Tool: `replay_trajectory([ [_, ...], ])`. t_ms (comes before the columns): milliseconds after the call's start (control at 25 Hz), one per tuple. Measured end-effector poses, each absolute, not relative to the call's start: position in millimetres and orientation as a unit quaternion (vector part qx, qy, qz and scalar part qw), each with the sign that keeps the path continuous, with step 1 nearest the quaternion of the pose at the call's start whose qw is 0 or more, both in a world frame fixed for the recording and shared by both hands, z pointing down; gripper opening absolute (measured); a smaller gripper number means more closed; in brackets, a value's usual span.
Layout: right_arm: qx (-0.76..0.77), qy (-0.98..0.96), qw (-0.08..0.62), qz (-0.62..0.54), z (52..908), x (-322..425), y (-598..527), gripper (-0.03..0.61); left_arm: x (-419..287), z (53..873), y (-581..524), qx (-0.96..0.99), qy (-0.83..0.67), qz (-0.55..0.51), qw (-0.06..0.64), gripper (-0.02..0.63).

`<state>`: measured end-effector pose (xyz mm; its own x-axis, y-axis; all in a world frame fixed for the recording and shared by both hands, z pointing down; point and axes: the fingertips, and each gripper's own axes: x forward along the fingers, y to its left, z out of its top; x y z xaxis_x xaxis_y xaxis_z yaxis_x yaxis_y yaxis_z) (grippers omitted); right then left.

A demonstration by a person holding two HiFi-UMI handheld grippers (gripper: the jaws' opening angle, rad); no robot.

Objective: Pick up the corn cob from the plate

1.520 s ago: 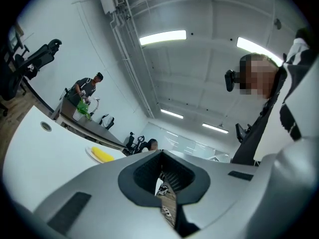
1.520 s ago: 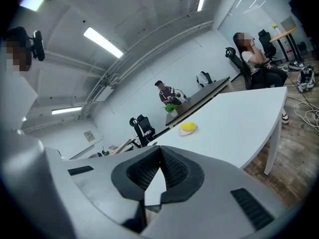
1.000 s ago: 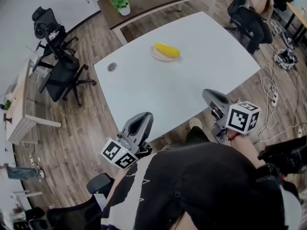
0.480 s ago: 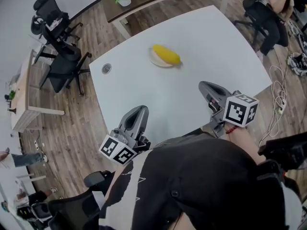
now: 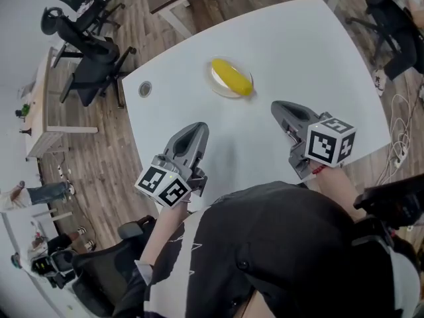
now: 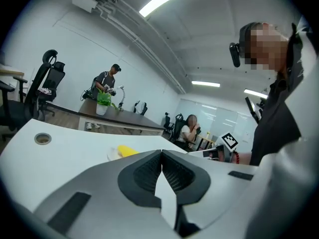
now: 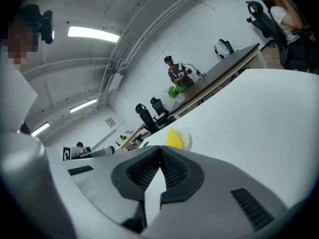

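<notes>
A yellow corn cob [image 5: 232, 76] lies on a small white plate [image 5: 219, 85] near the far middle of the white table [image 5: 278, 52]. My left gripper [image 5: 197, 130] hovers over the table's near left part, shut and empty, well short of the plate. My right gripper [image 5: 277, 106] is over the near right part, also shut with nothing in it, a little nearer to the cob. The cob [image 6: 125, 151] peeks over the left gripper's closed jaws. In the right gripper view the cob [image 7: 174, 138] on its plate [image 7: 186, 140] sits just beyond the tips.
A round cable grommet [image 5: 144, 89] is set in the table's left corner. Black office chairs [image 5: 89, 38] stand on the wood floor to the left, another chair [image 5: 396, 18] at the right. A dark desk [image 6: 117, 116] with a potted plant [image 6: 102, 102] lies behind, people nearby.
Both grippers have moved forward from beyond the near edge to over the table, closer to the plate. The view has shifted forward with them. Jaws stayed shut.
</notes>
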<state>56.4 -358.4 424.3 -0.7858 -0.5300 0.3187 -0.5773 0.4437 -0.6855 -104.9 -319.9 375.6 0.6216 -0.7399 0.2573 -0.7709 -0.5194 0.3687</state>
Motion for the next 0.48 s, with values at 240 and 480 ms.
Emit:
replay_trajectory([
  [240,0.305,-0.850,0.031,0.428,441.0,55.3,-384.4,0.014,-92.9,400.3,-358.3,0.864,-0.438,0.123,0.217,0.014],
  [480,0.299,-0.854,0.048,0.423,457.3,63.5,-400.7,0.014,-88.1,401.6,-402.0,0.885,-0.390,0.196,0.163,0.014],
])
